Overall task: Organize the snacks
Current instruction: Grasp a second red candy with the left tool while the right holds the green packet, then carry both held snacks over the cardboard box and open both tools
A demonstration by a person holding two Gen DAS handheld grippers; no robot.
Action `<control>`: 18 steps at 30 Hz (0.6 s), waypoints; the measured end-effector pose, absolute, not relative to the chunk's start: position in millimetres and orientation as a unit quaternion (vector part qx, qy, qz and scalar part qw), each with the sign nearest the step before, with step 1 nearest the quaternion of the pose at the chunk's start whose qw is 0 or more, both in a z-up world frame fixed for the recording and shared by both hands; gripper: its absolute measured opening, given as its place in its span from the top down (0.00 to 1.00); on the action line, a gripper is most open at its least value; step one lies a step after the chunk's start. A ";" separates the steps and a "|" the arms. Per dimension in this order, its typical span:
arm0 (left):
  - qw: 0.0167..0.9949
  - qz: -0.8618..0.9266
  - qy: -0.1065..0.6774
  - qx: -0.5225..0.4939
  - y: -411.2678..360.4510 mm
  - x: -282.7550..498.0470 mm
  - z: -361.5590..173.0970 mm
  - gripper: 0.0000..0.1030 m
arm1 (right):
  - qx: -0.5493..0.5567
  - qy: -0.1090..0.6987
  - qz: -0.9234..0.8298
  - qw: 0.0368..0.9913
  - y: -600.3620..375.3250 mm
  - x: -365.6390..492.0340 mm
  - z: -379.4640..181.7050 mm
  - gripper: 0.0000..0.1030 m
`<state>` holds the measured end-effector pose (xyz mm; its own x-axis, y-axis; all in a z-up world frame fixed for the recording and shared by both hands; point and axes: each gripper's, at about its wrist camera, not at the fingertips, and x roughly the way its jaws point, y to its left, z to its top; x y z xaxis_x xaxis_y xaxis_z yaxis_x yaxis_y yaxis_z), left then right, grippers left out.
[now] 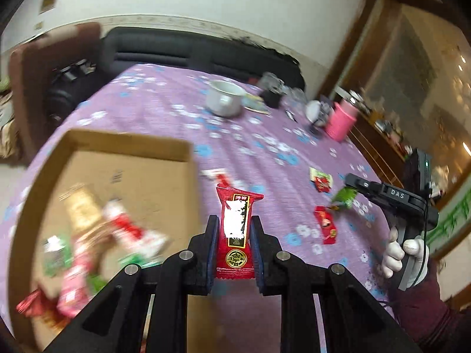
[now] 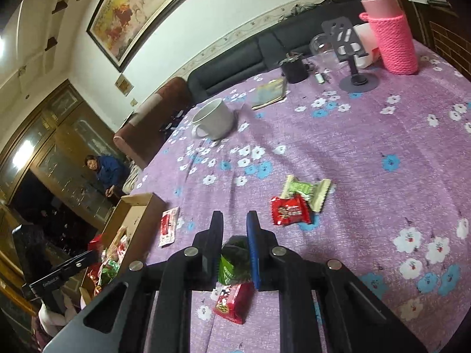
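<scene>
Left wrist view: left gripper (image 1: 234, 229) clamps red packet (image 1: 235, 232), box (image 1: 129, 176) just left; release low over it. Right gripper (image 2: 234, 235) pinches green packet (image 2: 234, 260).

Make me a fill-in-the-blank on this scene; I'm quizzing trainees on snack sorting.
1. The left gripper is shut on a ____ snack packet.
2. The right gripper is shut on a ____ packet.
3. Sorted snacks lie in a cardboard ____.
4. The tablecloth is ____ with flowers.

Missing: red; green; box; purple

Home living room, sofa (image 2: 265, 56), framed painting (image 2: 129, 14)
</scene>
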<state>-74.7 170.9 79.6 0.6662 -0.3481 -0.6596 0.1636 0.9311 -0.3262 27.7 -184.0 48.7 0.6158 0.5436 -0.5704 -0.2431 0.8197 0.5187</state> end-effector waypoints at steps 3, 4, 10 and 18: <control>0.907 -0.130 0.376 -0.138 198.5 -90.3 79.6 0.80 | 0.213 0.381 0.217 0.873 -188.7 22.4 47.7 0.86; 0.908 -0.126 0.374 -0.141 204.6 -93.3 79.3 0.80 | 0.221 0.382 0.220 0.870 -188.7 19.4 48.3 0.86; 0.906 -0.092 0.378 -0.164 240.9 -94.9 72.7 0.80 | 0.217 0.394 0.262 0.854 -151.4 13.9 65.1 0.86; 0.890 -0.060 0.406 -0.200 277.5 -65.6 55.1 0.80 | 0.154 0.407 0.350 0.830 -35.4 13.0 96.7 0.87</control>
<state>-65.6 277.5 55.1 0.6640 -0.2680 -0.6980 -0.0558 0.9132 -0.4037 13.0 -35.4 96.7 0.4239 0.7062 -0.5672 -0.4553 0.7074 0.5406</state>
